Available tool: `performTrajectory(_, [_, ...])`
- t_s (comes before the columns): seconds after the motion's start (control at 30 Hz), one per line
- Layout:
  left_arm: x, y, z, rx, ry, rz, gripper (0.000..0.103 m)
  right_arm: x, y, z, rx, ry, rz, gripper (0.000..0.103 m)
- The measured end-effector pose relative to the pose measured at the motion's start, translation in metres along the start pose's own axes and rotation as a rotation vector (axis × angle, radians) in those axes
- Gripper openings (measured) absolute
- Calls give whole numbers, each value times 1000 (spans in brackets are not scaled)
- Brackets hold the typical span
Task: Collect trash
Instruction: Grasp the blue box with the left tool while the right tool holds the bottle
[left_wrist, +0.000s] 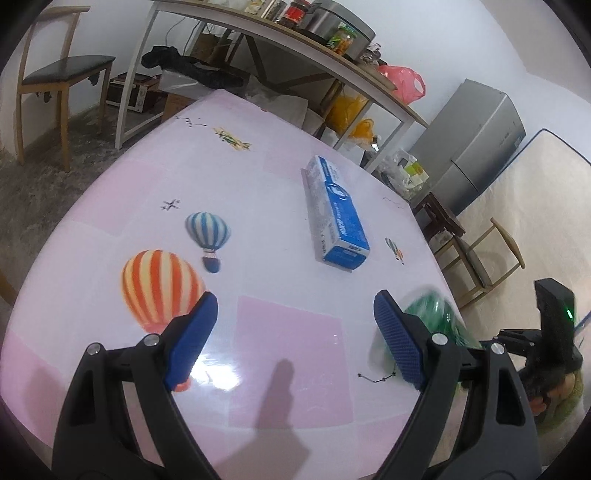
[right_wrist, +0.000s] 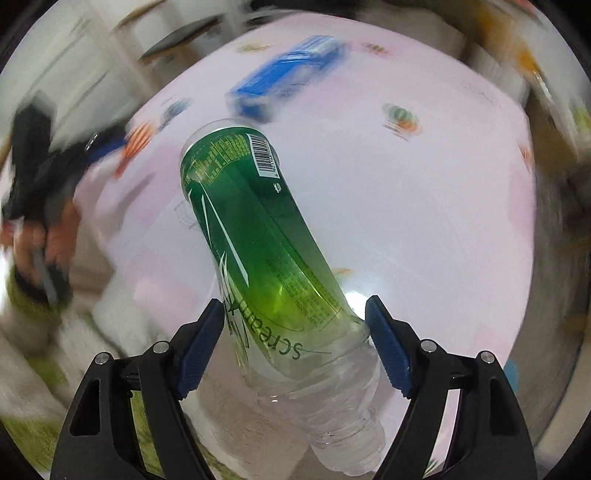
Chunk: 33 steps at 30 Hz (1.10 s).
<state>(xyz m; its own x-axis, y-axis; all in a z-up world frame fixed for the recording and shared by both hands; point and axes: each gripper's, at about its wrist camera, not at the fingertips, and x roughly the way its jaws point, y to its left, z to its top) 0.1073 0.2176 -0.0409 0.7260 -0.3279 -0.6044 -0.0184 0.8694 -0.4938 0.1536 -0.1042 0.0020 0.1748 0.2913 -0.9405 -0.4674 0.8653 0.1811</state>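
A clear plastic bottle with a green label sits between my right gripper's blue pads; the right gripper is shut on its lower label near the neck, bottle base pointing away over the table. The view is motion-blurred. The same bottle shows as a green blur in the left wrist view. My left gripper is open and empty, low over the pink table. A blue and white carton lies on the table ahead of it, also blurred in the right wrist view.
The tablecloth has hot-air balloon prints. Behind the table stands a shelf table with jars and a pink bag. A chair is at far left, a grey fridge and another chair at right.
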Motion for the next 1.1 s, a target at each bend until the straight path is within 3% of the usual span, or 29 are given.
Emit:
performTrajectory(0.2, [23,-32,13,103,57,0,82,5,-73,7,393,-87,104,76])
performTrajectory(0.4, [64,-64,36,171,99,14,83,13,-91,19,522,-157,141,77])
performTrajectory(0.53, [111,-79,52,213,153,101,83,16,-92,26,531,-179,166,78])
performTrajectory(0.73, [149,-89,57,275,197,206,81,16,-92,31,532,-191,162,78])
performTrajectory(0.93, [165,-87,57,277,265,217,51,6,-90,28,500,-215,143,78])
performTrajectory(1.1, [155,-84,50,279,261,224,46,0,-85,27,472,-218,148,78])
